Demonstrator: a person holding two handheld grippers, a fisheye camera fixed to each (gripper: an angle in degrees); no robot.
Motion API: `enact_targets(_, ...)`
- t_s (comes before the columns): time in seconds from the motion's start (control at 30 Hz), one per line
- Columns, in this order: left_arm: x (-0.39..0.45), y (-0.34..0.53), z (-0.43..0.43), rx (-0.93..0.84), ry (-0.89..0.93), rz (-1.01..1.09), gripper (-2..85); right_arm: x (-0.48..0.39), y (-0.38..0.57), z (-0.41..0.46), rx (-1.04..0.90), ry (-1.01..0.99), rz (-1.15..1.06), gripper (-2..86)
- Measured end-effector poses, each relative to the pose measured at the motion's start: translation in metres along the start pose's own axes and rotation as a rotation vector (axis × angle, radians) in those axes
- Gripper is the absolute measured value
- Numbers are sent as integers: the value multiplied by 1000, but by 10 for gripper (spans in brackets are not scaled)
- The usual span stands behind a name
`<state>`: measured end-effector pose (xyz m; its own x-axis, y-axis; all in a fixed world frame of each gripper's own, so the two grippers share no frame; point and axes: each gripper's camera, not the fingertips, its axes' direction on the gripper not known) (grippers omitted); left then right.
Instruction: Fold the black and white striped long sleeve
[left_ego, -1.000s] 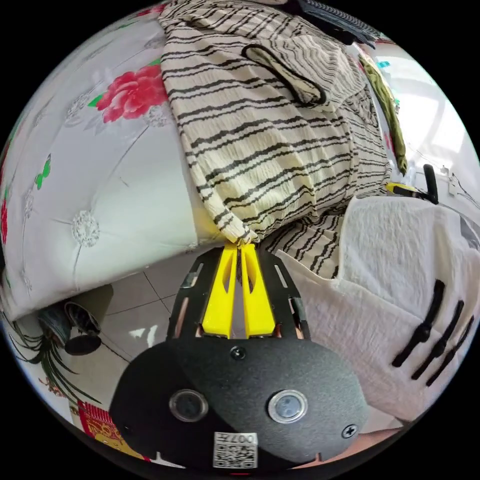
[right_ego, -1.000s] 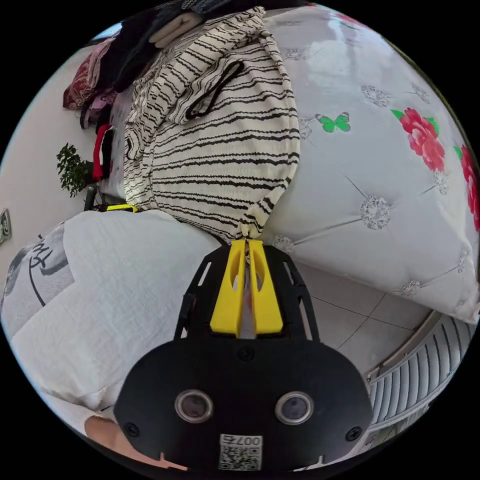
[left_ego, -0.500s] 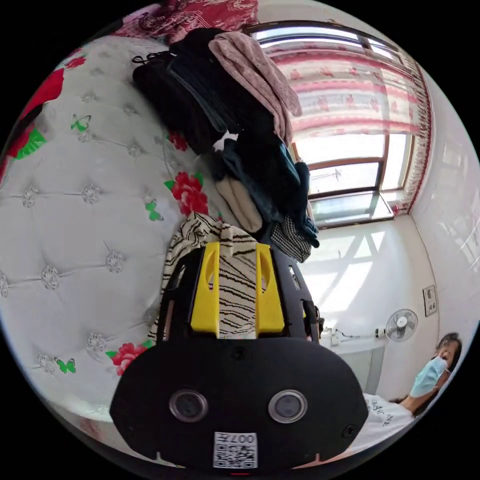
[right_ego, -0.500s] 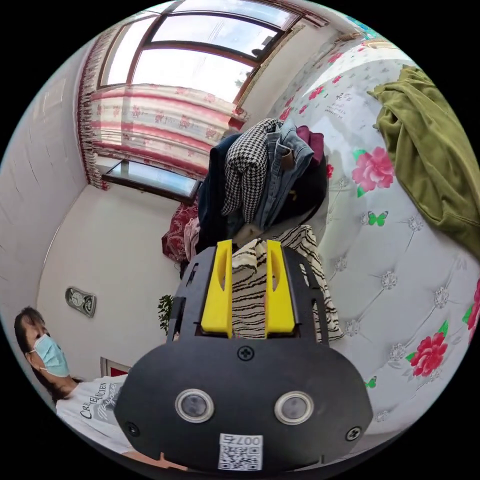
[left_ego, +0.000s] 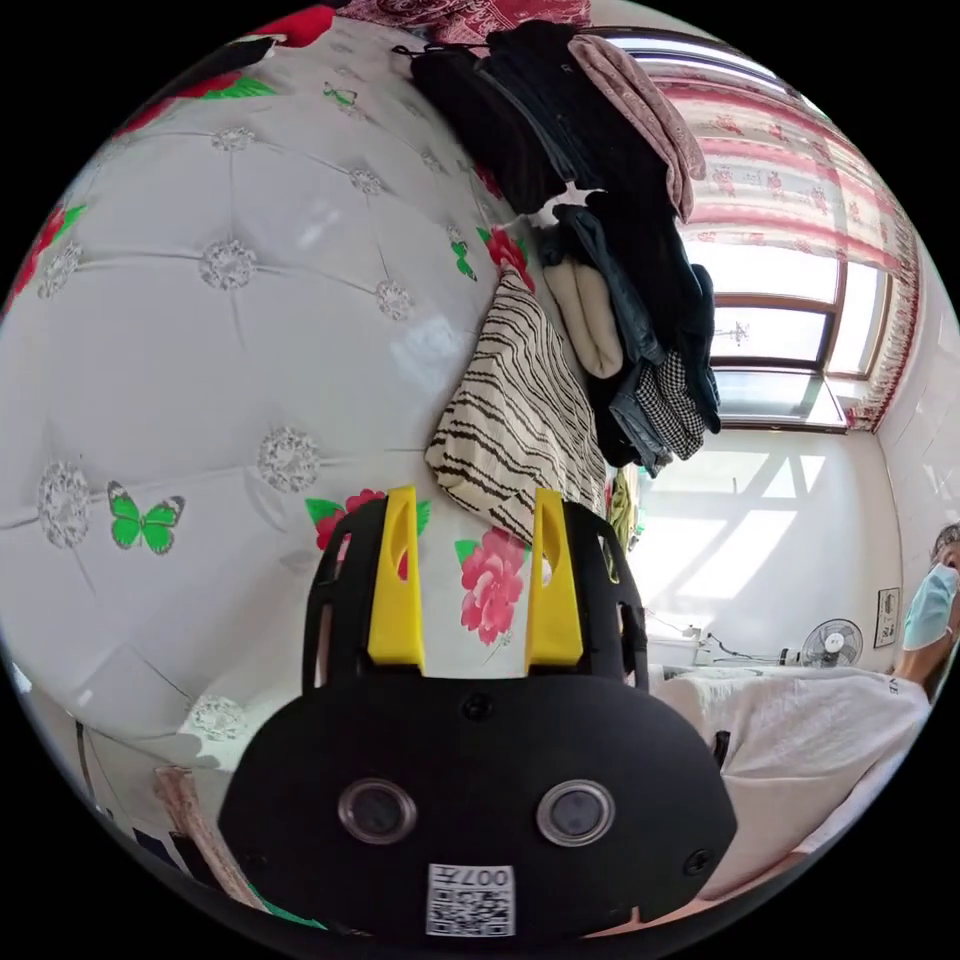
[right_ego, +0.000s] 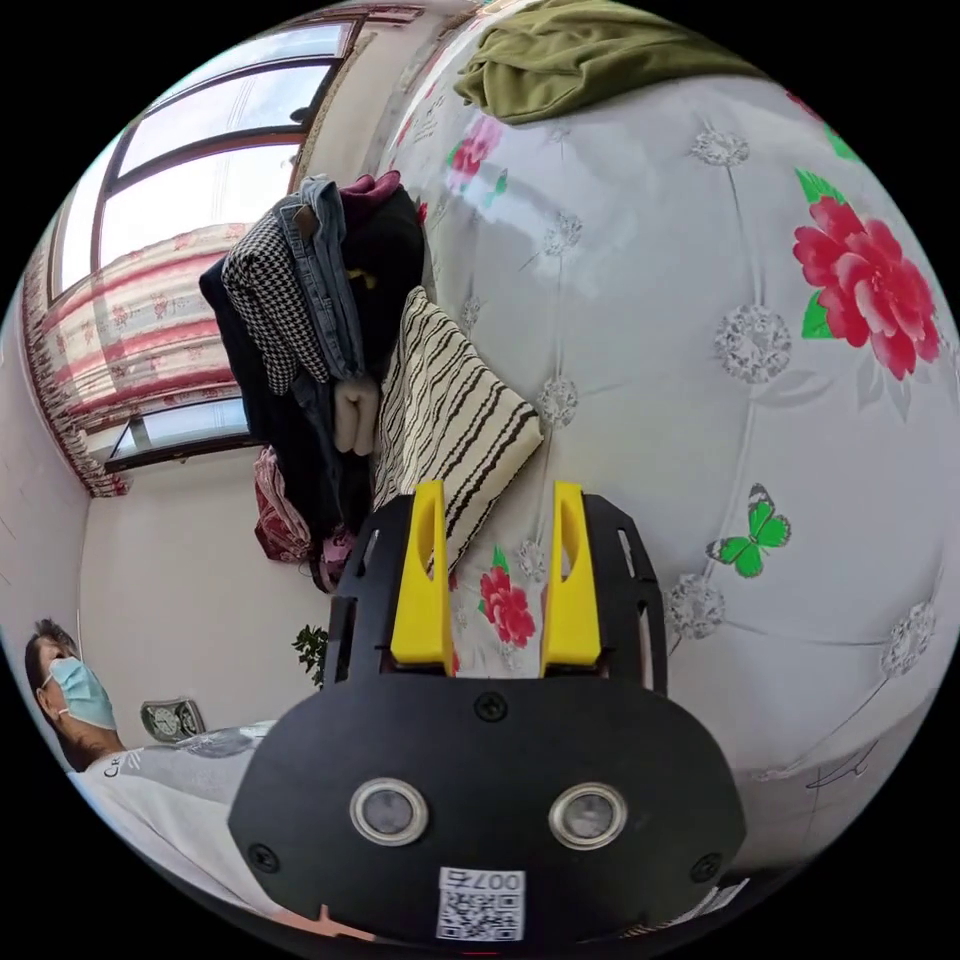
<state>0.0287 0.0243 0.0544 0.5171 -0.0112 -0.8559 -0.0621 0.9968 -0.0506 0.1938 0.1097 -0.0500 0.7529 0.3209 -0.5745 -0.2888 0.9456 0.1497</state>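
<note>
Striped long sleeve (left_ego: 520, 420) (right_ego: 450, 420): folded, lying on floral bed (left_ego: 200, 350) (right_ego: 700, 400), against clothes pile (left_ego: 610, 250) (right_ego: 310, 300). Left gripper (left_ego: 474, 500), right gripper (right_ego: 497, 495): jaws released, spread apart, holding nothing, just short of garment.

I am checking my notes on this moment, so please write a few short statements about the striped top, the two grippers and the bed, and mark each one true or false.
1. The striped top lies folded on the bed cover. True.
2. The left gripper is shut on the striped top. False: its jaws stand apart, holding nothing.
3. The right gripper is open. True.
4. The clothes pile is beside the striped top. True.
5. The green garment covers the striped top. False: it lies apart.
</note>
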Motion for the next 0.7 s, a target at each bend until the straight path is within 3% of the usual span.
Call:
enact_targets(0.07, 4, -4, 12, -52, -35, 7, 116, -3, -7, 6, 0, 1, -7, 84)
enact_targets(0.17, -6, -18, 14, -45, -24, -90, 6, -8, -32, 16, -13, 16, 21, 56)
enact_targets(0.3, -27, -25, -16, 74, 135, -184, -7, -26, -54, -12, 75, 16, -5, 8)
enact_targets(0.47, -13, -17, -35, 1, 60, -91, 0, -51, -70, -35, 48, 84, -106, -1)
enact_targets(0.57, -10, -3, -42, 23, 90, -105, 39, -114, -76, -17, 11, 82, -322, -2)
enact_targets(0.7, -11, 15, -57, 74, 157, -109, 89, -245, -46, 72, -276, 117, -827, -1)
